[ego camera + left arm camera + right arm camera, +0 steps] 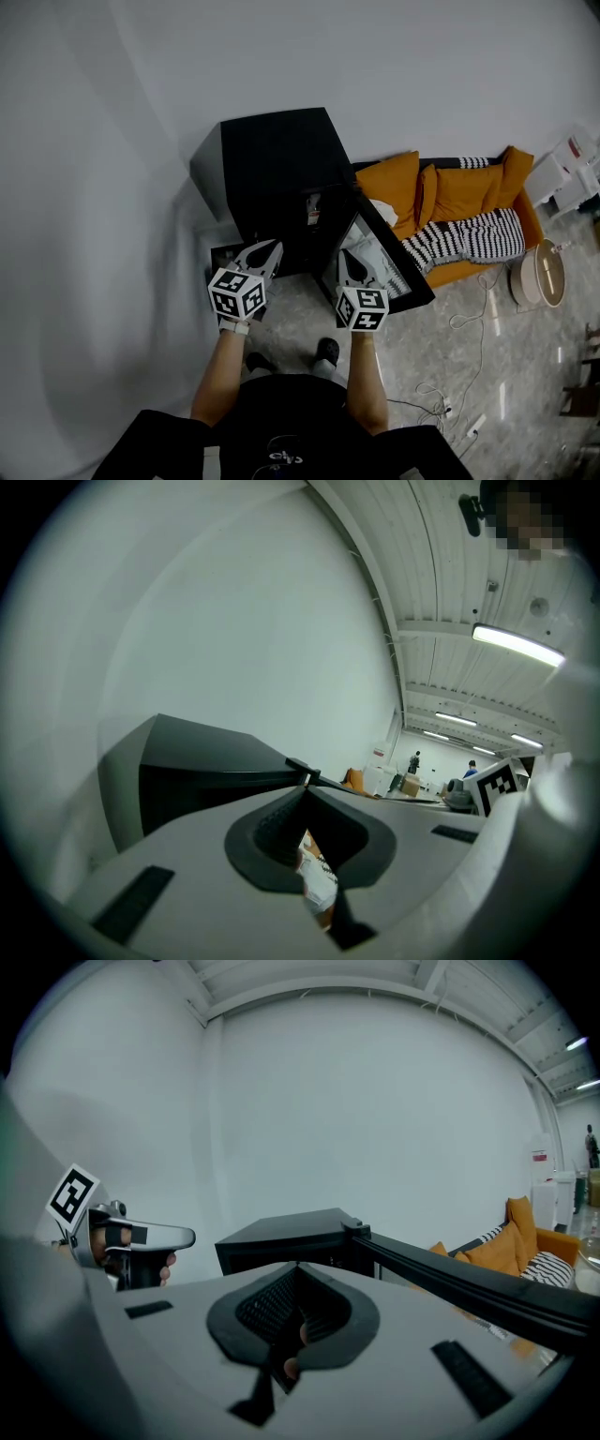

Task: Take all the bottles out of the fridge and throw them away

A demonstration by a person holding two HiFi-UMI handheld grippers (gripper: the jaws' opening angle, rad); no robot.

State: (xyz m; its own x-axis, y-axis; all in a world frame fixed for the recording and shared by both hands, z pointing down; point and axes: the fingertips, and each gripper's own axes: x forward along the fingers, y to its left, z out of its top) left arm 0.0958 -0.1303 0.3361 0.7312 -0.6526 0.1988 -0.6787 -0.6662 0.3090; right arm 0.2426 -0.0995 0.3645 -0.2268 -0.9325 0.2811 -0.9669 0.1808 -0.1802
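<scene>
A small black fridge stands against the white wall, its door swung open to the right. In its dark inside I make out only a small light-labelled item; no bottle shows plainly. Both grippers hover side by side in front of the opening. My left gripper is shut and holds nothing. My right gripper is also shut and empty, close to the door's inner face. The left gripper view has the fridge beyond the closed jaws. In the right gripper view the fridge and the door's top edge lie ahead.
An orange sofa with striped cushions stands right of the fridge, close behind the open door. A round low table and white cables lie on the tiled floor at right. The white wall runs along the left and the back.
</scene>
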